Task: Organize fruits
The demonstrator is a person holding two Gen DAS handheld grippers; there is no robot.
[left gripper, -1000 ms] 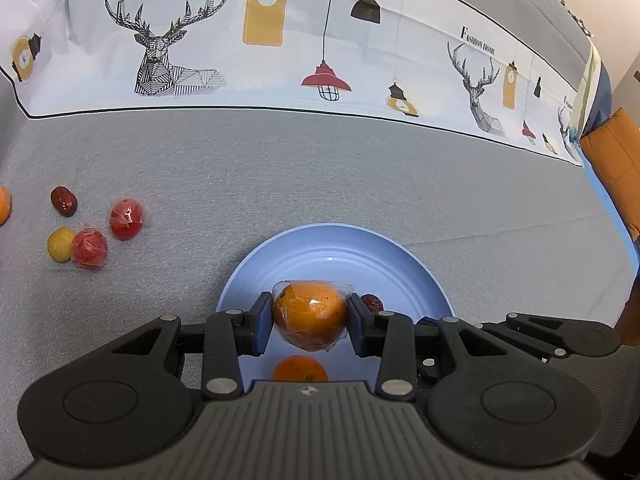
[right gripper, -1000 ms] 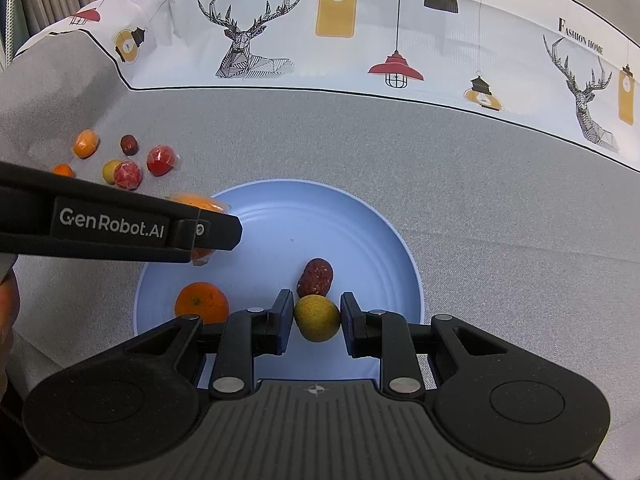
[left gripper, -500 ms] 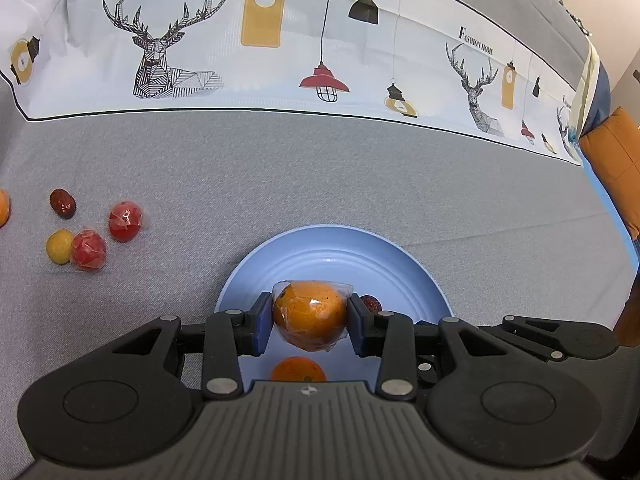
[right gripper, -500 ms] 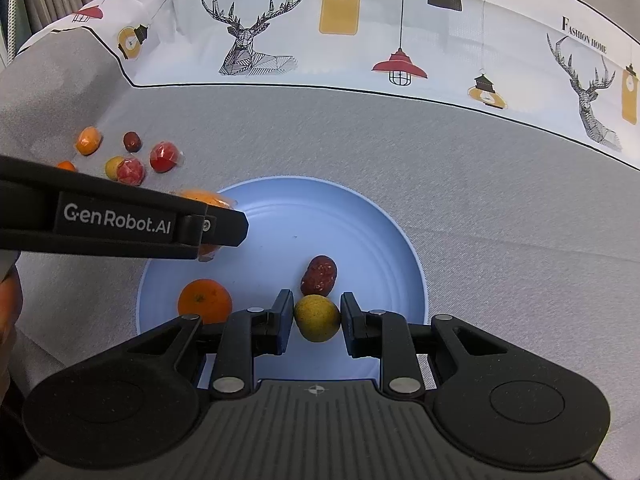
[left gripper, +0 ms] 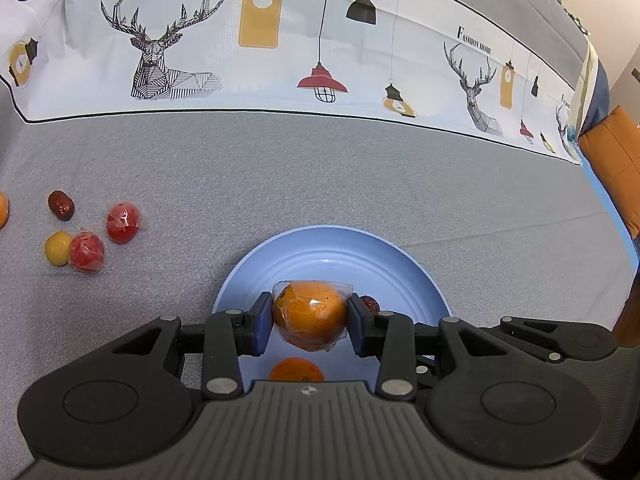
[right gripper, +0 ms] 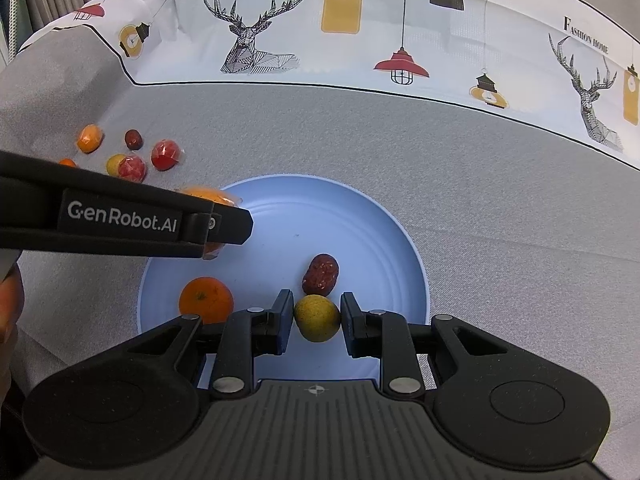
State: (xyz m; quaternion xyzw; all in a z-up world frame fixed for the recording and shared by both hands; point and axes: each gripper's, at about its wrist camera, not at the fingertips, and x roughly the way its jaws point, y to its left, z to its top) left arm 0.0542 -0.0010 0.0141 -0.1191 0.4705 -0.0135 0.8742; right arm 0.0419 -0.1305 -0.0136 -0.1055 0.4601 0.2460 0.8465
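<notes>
My left gripper (left gripper: 310,316) is shut on a plastic-wrapped orange (left gripper: 310,314) and holds it above the near left part of the blue plate (left gripper: 332,252). A bare orange (left gripper: 296,370) lies on the plate below it. My right gripper (right gripper: 316,316) has its jaws slightly apart around a yellow fruit (right gripper: 317,318) that rests on the plate (right gripper: 360,224), with a small gap on each side. A dark red date (right gripper: 321,274) lies just beyond the yellow fruit. The bare orange (right gripper: 206,300) also shows at the plate's left. The left gripper's side (right gripper: 120,220) crosses the right wrist view.
On the grey cloth left of the plate lie two wrapped red fruits (left gripper: 122,222) (left gripper: 86,251), a small yellow fruit (left gripper: 57,247), a dark date (left gripper: 61,205) and an orange fruit (right gripper: 89,138). A printed white cloth (left gripper: 280,40) lies behind. An orange cushion (left gripper: 616,168) is at the far right.
My right gripper's jaws have parted slightly from the yellow fruit. My left gripper still holds the wrapped orange and has shifted a little over the plate.
</notes>
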